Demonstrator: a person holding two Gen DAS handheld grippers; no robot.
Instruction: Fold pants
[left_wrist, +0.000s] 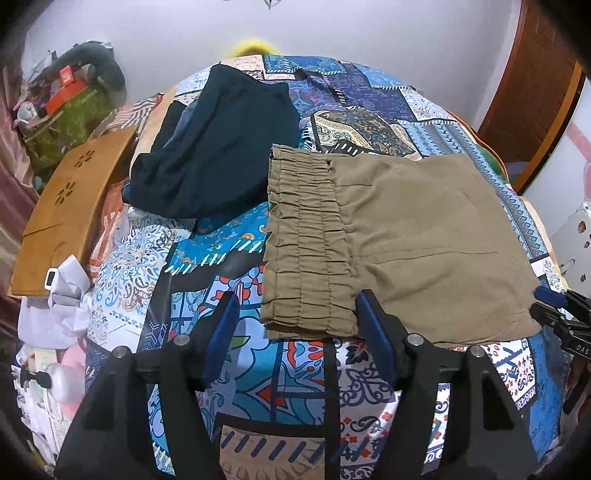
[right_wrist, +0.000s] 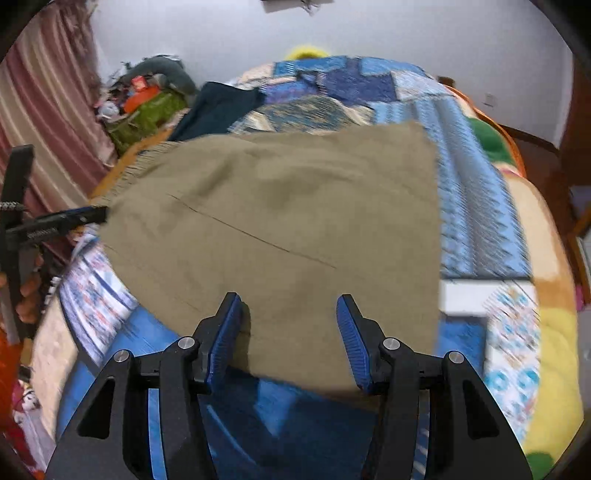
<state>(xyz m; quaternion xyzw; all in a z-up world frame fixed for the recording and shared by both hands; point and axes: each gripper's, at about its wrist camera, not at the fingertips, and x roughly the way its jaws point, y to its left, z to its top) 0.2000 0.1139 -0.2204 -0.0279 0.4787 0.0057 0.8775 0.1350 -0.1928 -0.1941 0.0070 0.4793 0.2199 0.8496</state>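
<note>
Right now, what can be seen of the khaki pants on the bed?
The khaki pants are folded into a flat, roughly square stack of thin woven-looking cloth on the patterned bedspread. The gathered elastic waistband faces the dark garment without touching it. Both tongs are open at the near edge, left tongs, right tongs.

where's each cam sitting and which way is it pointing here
Left wrist: sits on the left tool, low at the bed's near edge, looking across the patterned bedspread at the waistband end of the khaki pants; its own open fingers show, plus the right tool's tip at far right.
Right wrist: sits on the right tool, facing the pants' plain end; its open fingers and the left tool show.
Shared: the pants, the dark garment, the bedspread and the white wall.
</note>
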